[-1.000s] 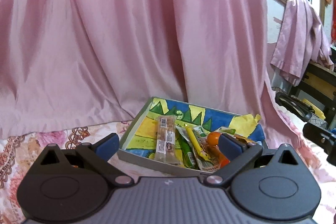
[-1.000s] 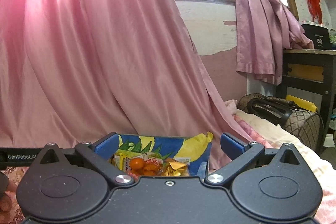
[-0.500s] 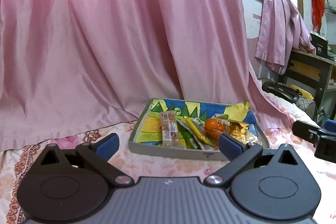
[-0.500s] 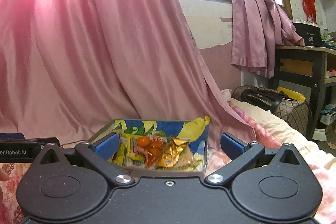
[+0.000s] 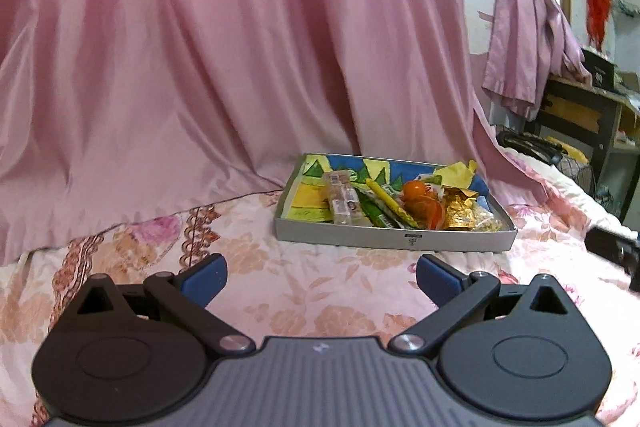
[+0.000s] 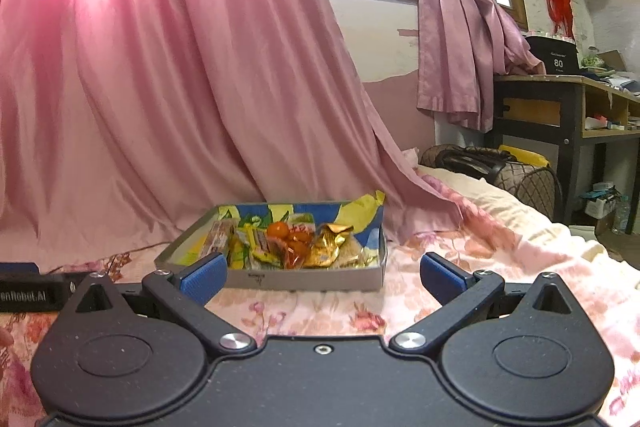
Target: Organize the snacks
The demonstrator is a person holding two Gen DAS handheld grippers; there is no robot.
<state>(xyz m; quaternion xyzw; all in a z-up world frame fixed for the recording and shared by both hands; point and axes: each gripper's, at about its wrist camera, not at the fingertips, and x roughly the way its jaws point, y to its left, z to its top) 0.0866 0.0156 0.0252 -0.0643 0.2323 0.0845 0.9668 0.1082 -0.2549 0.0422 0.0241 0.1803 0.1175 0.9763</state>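
A shallow grey box with a blue, yellow and green lining sits on the floral bedspread. It holds snacks: a long bar in clear wrap, green and yellow sticks, an orange pack and gold wrappers. The box also shows in the right wrist view. My left gripper is open and empty, some way short of the box. My right gripper is open and empty, just in front of the box's near wall.
A pink curtain hangs right behind the box. The floral bedspread lies in front. A dark bag and a desk stand at the right. The left gripper's body shows at the left edge of the right view.
Both grippers have drawn back from the box, which now looks smaller and farther away. Both stay open and empty. The snacks in the box have not moved.
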